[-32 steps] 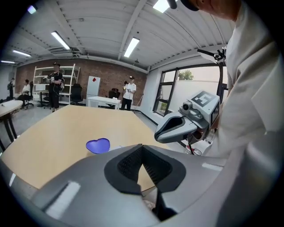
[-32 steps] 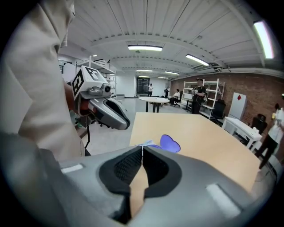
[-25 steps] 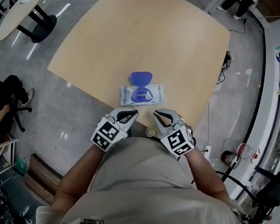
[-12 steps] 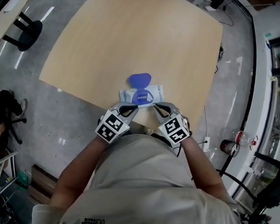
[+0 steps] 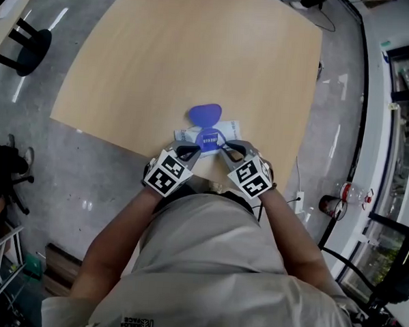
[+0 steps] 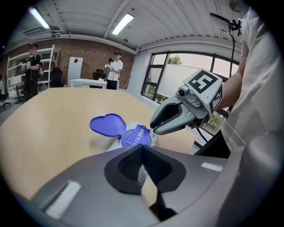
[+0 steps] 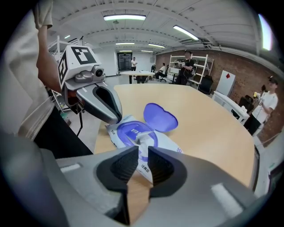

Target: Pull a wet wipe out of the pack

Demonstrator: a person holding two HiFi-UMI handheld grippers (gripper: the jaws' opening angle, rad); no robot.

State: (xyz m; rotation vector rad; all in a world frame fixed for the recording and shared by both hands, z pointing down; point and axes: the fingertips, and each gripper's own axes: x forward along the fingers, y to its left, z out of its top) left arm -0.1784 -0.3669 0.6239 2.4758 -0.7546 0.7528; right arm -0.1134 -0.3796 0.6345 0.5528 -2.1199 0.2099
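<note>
The wet wipe pack (image 5: pixel 207 135) lies flat near the table's front edge, white with a blue label. Its blue heart-shaped lid (image 5: pixel 204 114) is flipped open toward the far side. In the right gripper view the pack (image 7: pixel 133 131) shows a white wipe tip (image 7: pixel 142 138) poking from the opening, beside the lid (image 7: pixel 160 117). My left gripper (image 5: pixel 193 149) hovers at the pack's near left corner, shut and empty. My right gripper (image 5: pixel 226 147) hovers at the near right corner, jaws together but for a thin slit, nothing in them. The left gripper view shows the pack (image 6: pixel 136 135) just ahead, with the right gripper (image 6: pixel 153 127) over it.
The wooden table (image 5: pixel 197 49) stretches away bare behind the pack. Its front edge lies just under my wrists, with grey floor to either side. A round table (image 5: pixel 7 9) stands far left. People stand by shelves in the background (image 6: pixel 116 68).
Both grippers have come down and forward from the table's front edge to the pack's near corners. The pack and its lid have not moved.
</note>
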